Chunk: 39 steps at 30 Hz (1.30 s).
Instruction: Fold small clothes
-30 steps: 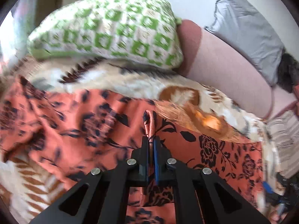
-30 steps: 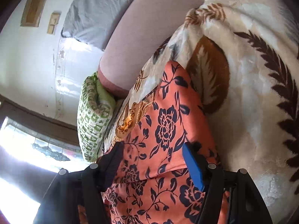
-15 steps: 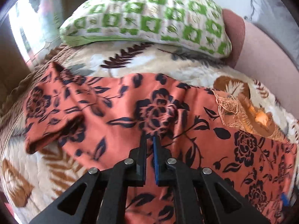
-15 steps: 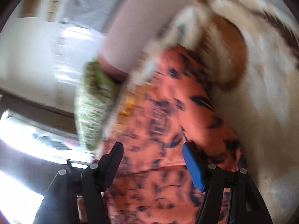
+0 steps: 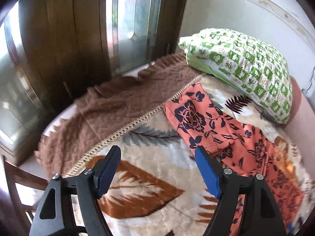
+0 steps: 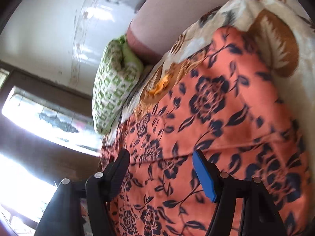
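Observation:
An orange garment with dark blue flowers (image 5: 222, 133) lies spread on a cream blanket with brown leaves (image 5: 149, 157). Its sleeve end points toward the brown fringe. My left gripper (image 5: 157, 157) is open and empty, above the blanket to the left of the garment. In the right wrist view the same garment (image 6: 206, 118) fills the frame. My right gripper (image 6: 160, 161) is open and empty, just above the cloth near a seam.
A green-and-white checked pillow (image 5: 242, 63) lies behind the garment, also in the right wrist view (image 6: 114, 86). A brown fringed border (image 5: 122, 106) edges the blanket by a wooden-framed window (image 5: 78, 29). A pink headboard (image 6: 173, 15) stands behind.
My left gripper was shut on a fold of the garment; it has let go, opened and swung left. My right gripper stayed open and shifted over the garment.

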Each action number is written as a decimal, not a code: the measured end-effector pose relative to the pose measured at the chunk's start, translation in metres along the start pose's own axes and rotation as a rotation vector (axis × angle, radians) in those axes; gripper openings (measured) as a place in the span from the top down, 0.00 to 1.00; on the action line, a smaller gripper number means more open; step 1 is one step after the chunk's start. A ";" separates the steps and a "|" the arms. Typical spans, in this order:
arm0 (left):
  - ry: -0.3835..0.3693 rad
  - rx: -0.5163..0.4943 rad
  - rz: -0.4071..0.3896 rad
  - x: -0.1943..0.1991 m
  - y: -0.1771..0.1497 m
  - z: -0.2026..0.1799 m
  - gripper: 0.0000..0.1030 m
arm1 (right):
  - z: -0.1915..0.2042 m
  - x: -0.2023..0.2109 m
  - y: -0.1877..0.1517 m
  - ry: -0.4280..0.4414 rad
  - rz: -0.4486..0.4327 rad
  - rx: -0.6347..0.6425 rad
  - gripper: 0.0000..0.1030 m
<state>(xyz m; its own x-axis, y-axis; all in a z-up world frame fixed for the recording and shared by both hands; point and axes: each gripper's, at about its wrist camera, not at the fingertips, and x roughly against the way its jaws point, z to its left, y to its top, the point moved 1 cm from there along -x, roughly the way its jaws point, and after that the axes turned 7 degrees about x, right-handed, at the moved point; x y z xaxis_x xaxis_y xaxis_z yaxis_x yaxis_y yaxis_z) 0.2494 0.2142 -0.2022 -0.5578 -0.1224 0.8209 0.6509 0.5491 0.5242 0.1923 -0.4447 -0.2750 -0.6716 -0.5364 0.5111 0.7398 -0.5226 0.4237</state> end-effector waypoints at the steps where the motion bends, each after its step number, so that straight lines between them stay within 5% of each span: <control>1: -0.027 0.018 0.067 -0.013 0.002 0.002 0.25 | 0.005 -0.003 -0.002 0.000 0.009 0.014 0.32; 6: -0.095 0.091 0.203 -0.059 0.000 -0.013 0.25 | 0.013 -0.007 -0.005 -0.020 0.016 0.059 0.32; 8: -0.165 0.138 0.238 -0.071 -0.001 -0.019 0.39 | 0.008 -0.008 -0.002 -0.034 0.018 0.056 0.32; 12: -0.231 0.251 0.312 -0.103 -0.002 -0.025 0.51 | 0.002 -0.012 0.002 -0.058 0.027 0.044 0.32; 13: -0.242 0.277 0.319 -0.108 -0.003 -0.025 0.59 | 0.002 -0.013 0.002 -0.058 0.030 0.046 0.32; 14: -0.258 0.304 0.327 -0.114 -0.004 -0.023 0.76 | 0.001 -0.012 0.002 -0.061 0.032 0.051 0.32; 16: -0.293 0.327 0.342 -0.121 -0.006 -0.025 0.91 | 0.001 -0.012 0.002 -0.067 0.032 0.061 0.32; 25: -0.421 0.172 0.224 -0.059 0.001 -0.074 0.92 | 0.009 -0.012 0.004 -0.099 0.012 0.099 0.32; 29: -0.517 0.030 0.235 -0.010 -0.010 -0.140 0.92 | 0.014 -0.009 0.004 -0.089 0.001 0.113 0.32; 34: -0.640 -0.147 0.270 0.041 -0.056 -0.245 0.92 | 0.018 0.005 0.010 -0.056 -0.041 0.110 0.32; 39: -0.757 -0.285 0.421 0.056 -0.137 -0.347 0.86 | 0.009 0.025 0.020 -0.036 -0.093 0.071 0.32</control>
<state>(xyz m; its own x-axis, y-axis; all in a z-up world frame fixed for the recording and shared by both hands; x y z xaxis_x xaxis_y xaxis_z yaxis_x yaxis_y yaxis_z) 0.3079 -0.1542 -0.1494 -0.3686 0.6722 0.6421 0.9238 0.1881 0.3334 0.1911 -0.4627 -0.2473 -0.7365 -0.4632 0.4929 0.6763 -0.5200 0.5219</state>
